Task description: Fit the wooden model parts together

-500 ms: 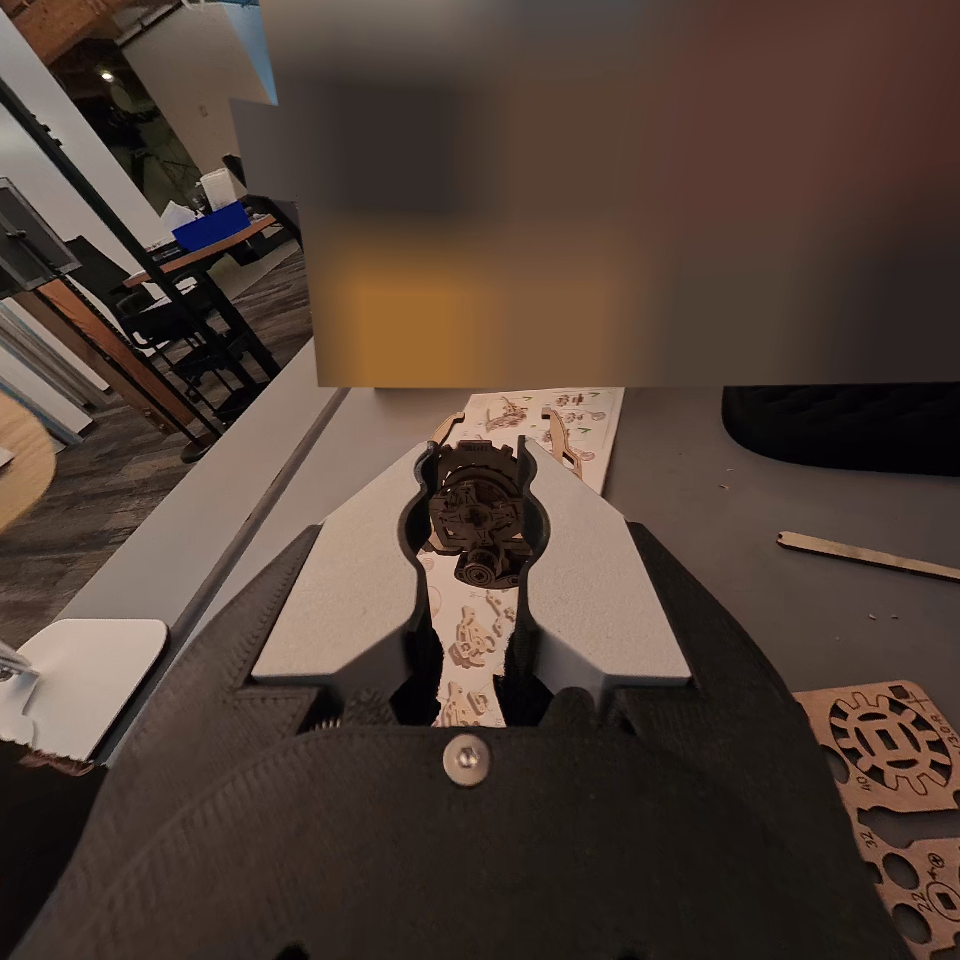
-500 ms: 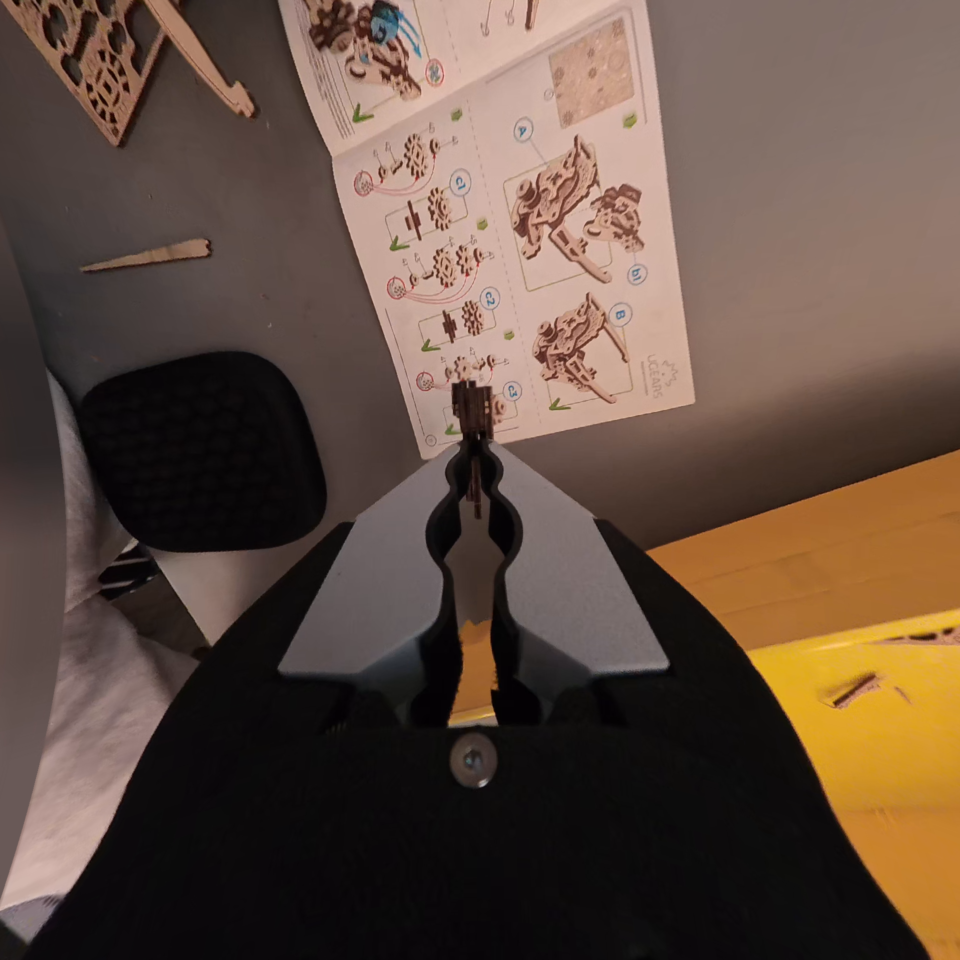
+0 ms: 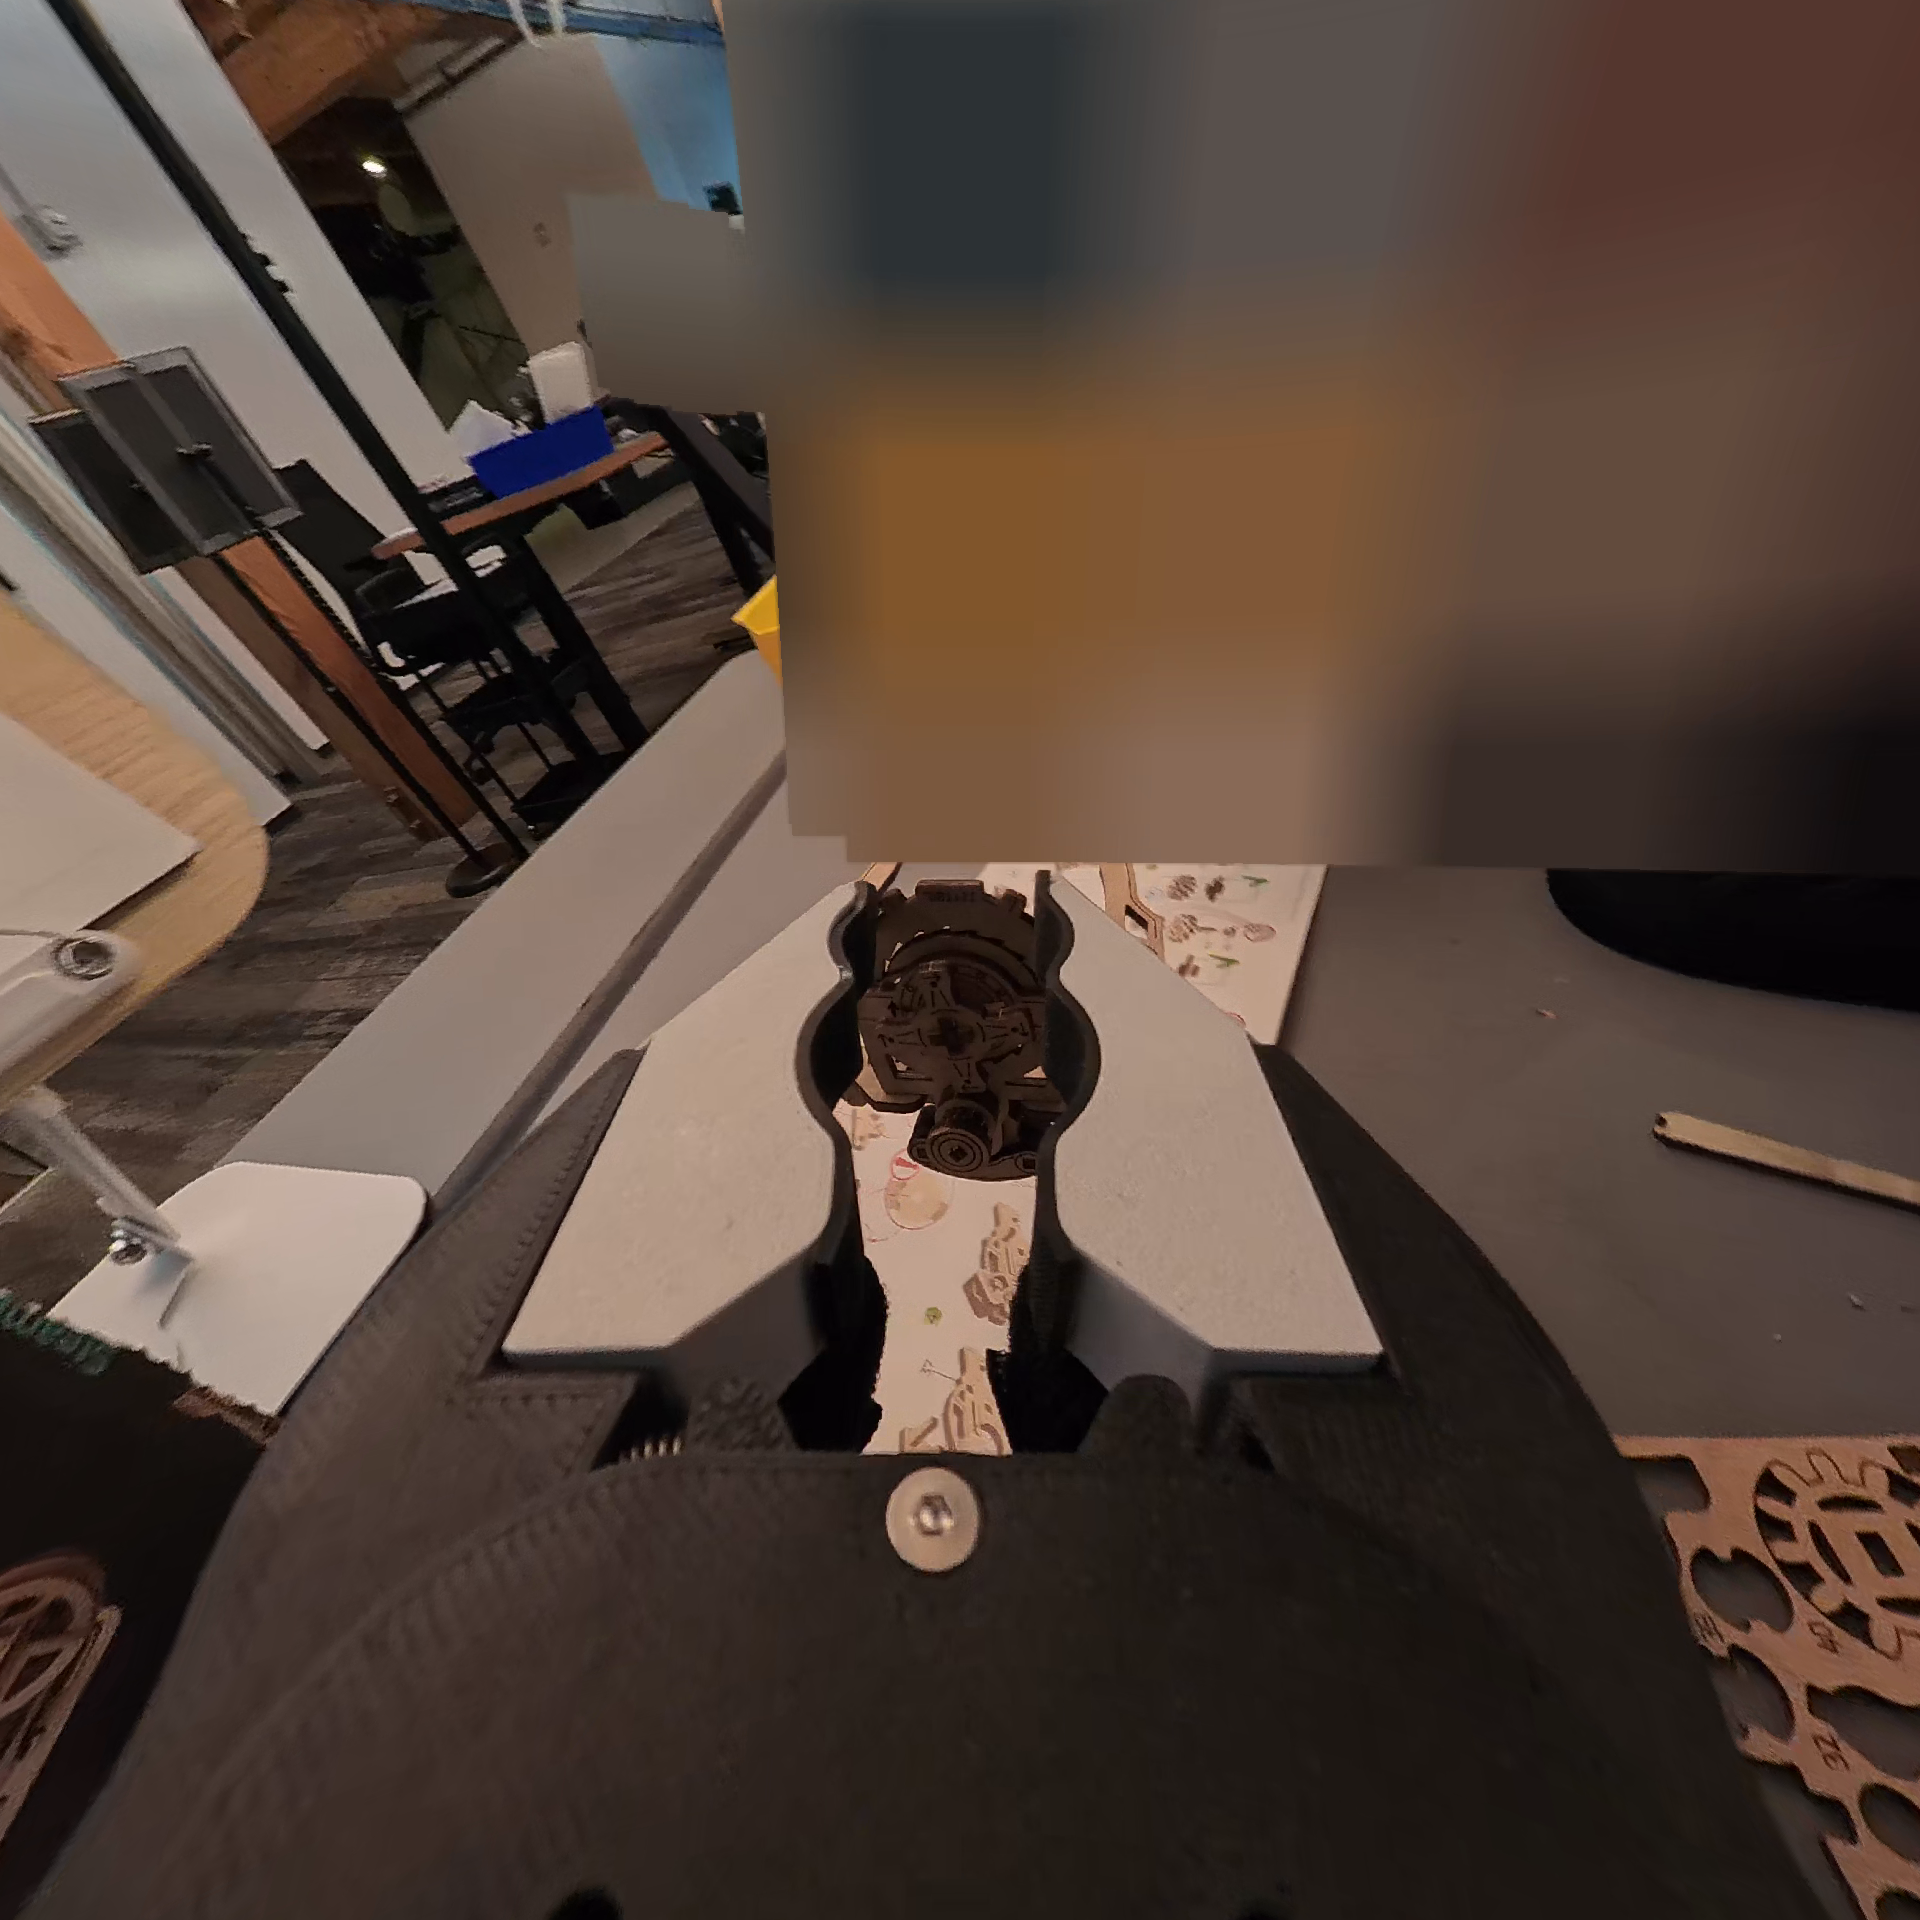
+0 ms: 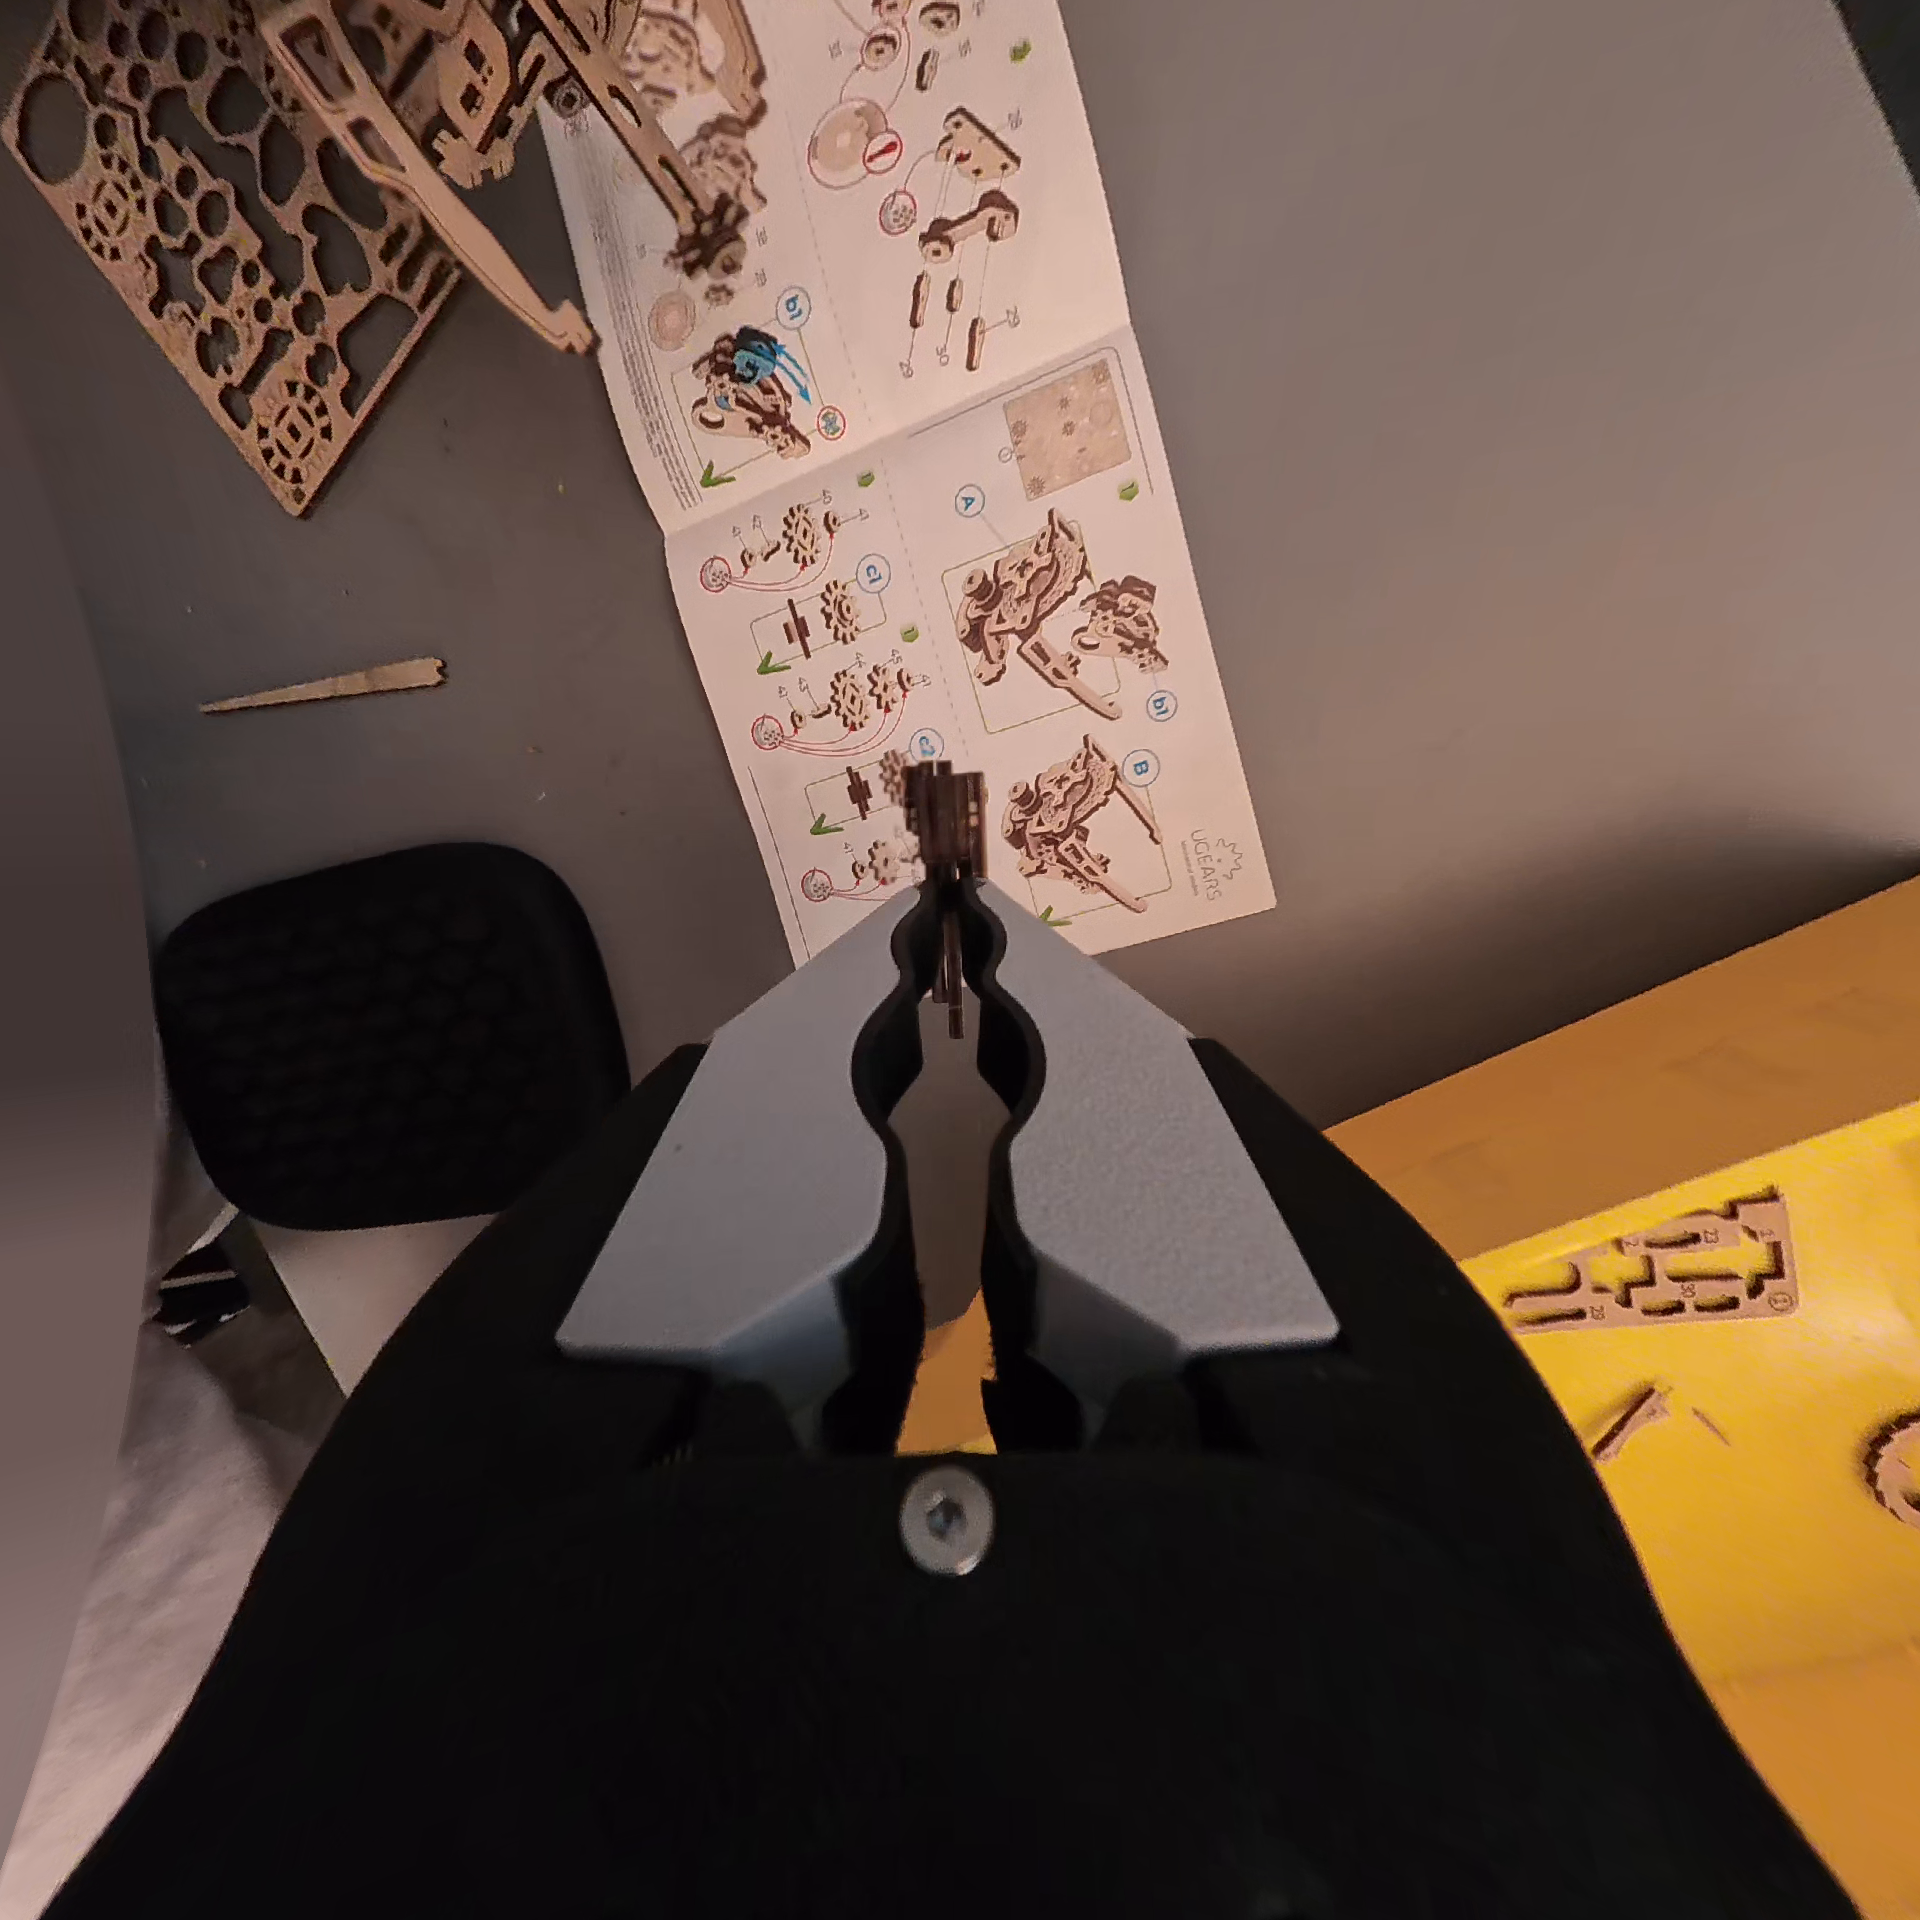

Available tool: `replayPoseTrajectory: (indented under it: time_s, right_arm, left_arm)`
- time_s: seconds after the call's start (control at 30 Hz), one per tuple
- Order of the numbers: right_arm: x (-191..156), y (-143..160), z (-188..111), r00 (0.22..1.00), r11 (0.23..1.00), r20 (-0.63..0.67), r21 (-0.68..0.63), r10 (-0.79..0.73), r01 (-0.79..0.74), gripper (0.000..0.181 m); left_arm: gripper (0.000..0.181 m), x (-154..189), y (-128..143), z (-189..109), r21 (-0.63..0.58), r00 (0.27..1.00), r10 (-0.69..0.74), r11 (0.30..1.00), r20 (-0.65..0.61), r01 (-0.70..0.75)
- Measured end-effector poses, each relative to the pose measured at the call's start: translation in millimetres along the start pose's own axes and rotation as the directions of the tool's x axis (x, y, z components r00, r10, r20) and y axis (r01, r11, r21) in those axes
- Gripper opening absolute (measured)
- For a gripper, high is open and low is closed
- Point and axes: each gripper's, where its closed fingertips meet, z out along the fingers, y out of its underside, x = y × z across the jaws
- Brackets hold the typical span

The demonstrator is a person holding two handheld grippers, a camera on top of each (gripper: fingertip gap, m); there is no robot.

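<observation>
The left gripper (image 3: 951,914) has its fingers clamped on the dark round wooden gear assembly (image 3: 951,1039), hub toward the camera. The right gripper (image 4: 948,883) pinches the small dark wooden axle piece (image 4: 943,821), its long axis pointing to 12 o'clock, past the tips. Neither gripper shows in the other's view (so which is nearer I cannot tell). Below lie the white folded instruction sheet (image 4: 1039,436) and grey tabletop (image 4: 1507,520), with open room at 1 o'clock.

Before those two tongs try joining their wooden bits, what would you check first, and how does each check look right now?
1. Left tongs grip the round wooden assembly: ok.
2. Right tongs pinch the small wooden part: ok.
3. Both parts lifted off the grey table: ok.
4. The two parts lined up with each other: cannot tell, neither view shows both.
5. Instruction sheet open below: ok.
</observation>
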Motion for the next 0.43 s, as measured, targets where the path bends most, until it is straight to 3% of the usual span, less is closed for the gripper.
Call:
replayPoseTrajectory:
  time_s: [0.3,0.43]
  right_arm:
    - [1,-2,-2,1.0,1.0,-0.004,0.015,0.002,-0.002,0.002]
    - [-2,10,-1,1.0,0.999,0.012,-0.039,0.011,-0.01,0.002]
  left_arm:
    - [0.028,-5,-2,-2,0.025,0.999,-0.041,0.999,0.009,0.041]
    - [0.028,3,-2,0,0.024,0.999,-0.047,0.999,-0.026,0.047]
